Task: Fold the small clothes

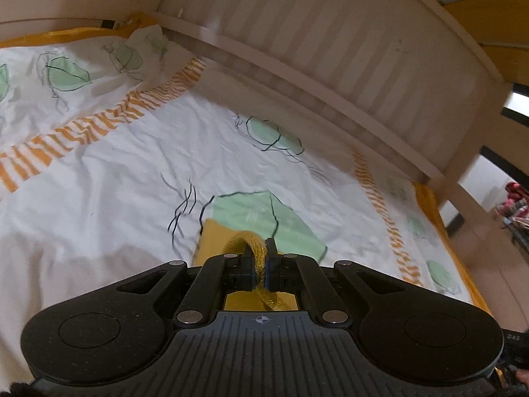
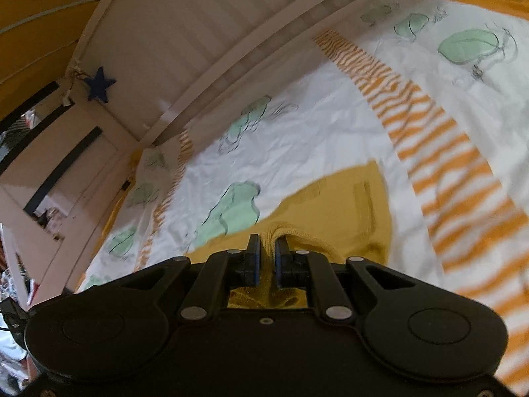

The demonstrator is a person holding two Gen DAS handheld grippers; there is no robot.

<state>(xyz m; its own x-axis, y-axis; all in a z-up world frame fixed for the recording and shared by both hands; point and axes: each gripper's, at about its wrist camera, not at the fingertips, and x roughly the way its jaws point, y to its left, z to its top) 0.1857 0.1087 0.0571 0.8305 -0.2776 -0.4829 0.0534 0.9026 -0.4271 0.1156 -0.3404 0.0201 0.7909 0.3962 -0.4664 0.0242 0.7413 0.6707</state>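
A bed [image 1: 109,172] carries everything here: its white cover is printed with pale green patches outlined in black scribble and crossed by bands of orange stripes [image 2: 439,152]. A pale slatted bed frame [image 1: 330,33] curves along the far edge of the cover, and in the right wrist view a dark blue star [image 2: 99,84] hangs at the end of that frame. There is no box, basket or other container in either view.

The mustard-yellow garment [image 2: 337,205] lies partly on the cover, over one of the green patches. It is a small knitted piece with a ribbed, stitched hem. In the right wrist view a broad flap of it spreads flat on the white fabric just beside the orange stripes, while its hem rises up into the tool. Only a yellow corner and a bunched hem show in the left wrist view.

The left tongs [image 1: 261,258] are pressed together, pinching the rolled hem of the garment. The right tongs [image 2: 267,258] likewise pinch a fold of the hem, with yellow cloth filling the narrow gap. Both point down toward the bed at a slant.
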